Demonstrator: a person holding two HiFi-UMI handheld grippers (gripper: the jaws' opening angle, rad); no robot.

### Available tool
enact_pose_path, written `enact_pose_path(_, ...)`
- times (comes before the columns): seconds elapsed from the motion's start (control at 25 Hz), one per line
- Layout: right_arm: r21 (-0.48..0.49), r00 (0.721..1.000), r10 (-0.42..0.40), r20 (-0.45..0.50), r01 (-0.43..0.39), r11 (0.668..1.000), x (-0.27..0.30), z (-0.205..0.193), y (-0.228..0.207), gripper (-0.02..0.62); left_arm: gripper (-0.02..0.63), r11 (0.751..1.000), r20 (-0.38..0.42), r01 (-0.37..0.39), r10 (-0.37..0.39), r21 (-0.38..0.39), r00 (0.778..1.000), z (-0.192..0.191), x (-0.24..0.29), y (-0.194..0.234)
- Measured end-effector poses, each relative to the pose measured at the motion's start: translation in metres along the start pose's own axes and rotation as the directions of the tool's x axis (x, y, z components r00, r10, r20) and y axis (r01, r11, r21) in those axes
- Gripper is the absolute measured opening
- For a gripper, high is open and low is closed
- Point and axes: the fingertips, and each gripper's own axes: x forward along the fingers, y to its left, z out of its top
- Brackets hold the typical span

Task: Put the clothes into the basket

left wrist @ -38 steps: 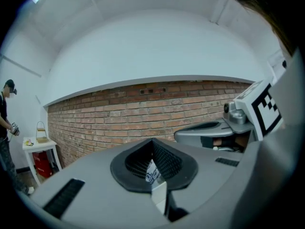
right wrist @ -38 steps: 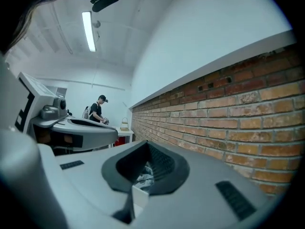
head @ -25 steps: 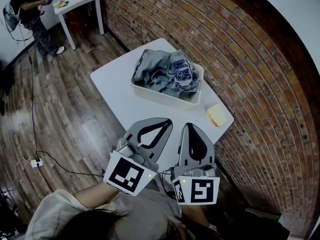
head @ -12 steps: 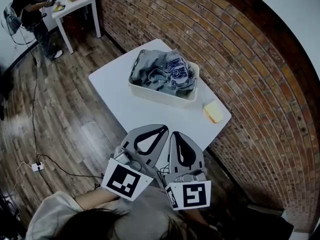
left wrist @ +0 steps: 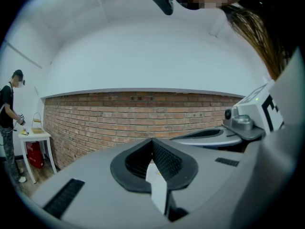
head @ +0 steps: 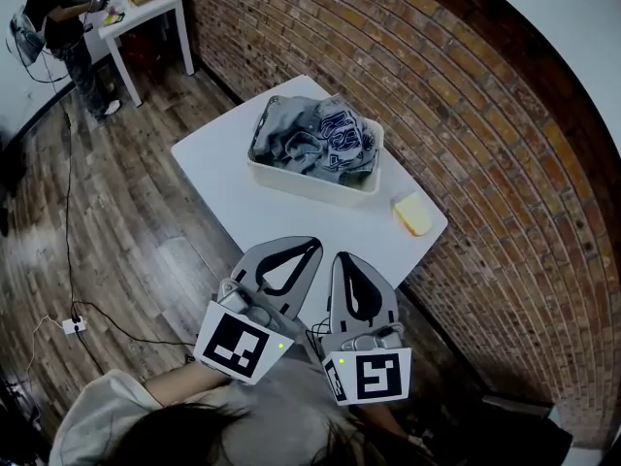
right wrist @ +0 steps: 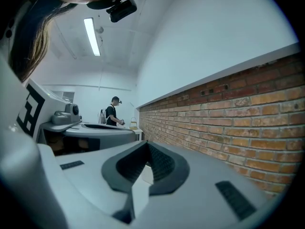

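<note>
A white basket stands on the white table, filled with grey and dark blue printed clothes. No clothing lies on the tabletop outside it. Both grippers hover side by side near the table's front edge, well short of the basket. My left gripper is shut with nothing in it. My right gripper is also shut and holds nothing. Each gripper view looks level past its own jaws at the brick wall, so the basket is hidden there.
A yellow block lies near the table's right corner. A brick wall runs close behind the table. At the far left a person stands by a second white table. A cable and power strip lie on the wooden floor.
My right gripper has shifted left and now sits closer beside the left one. Both jaws stay shut; the clothes and basket have not moved.
</note>
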Motion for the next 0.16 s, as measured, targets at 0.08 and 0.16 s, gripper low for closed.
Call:
enact_pose_path(0.08,-0.001,1.0,0.0,0.002,0.0,1.0,-0.001,0.0021,0.0008,0.005,0.008,1.0,-0.002,0.002,-0.002,-0.002,1.0,0.0004,-0.001,-0.001)
enact_pose_path(0.16,-0.001,1.0,0.0,0.006,0.0,1.0,-0.0013,0.0051,0.0007,0.005,0.008,1.0,-0.001,0.003,-0.003,0.0,1.0,0.0019,-0.0016,-0.0017)
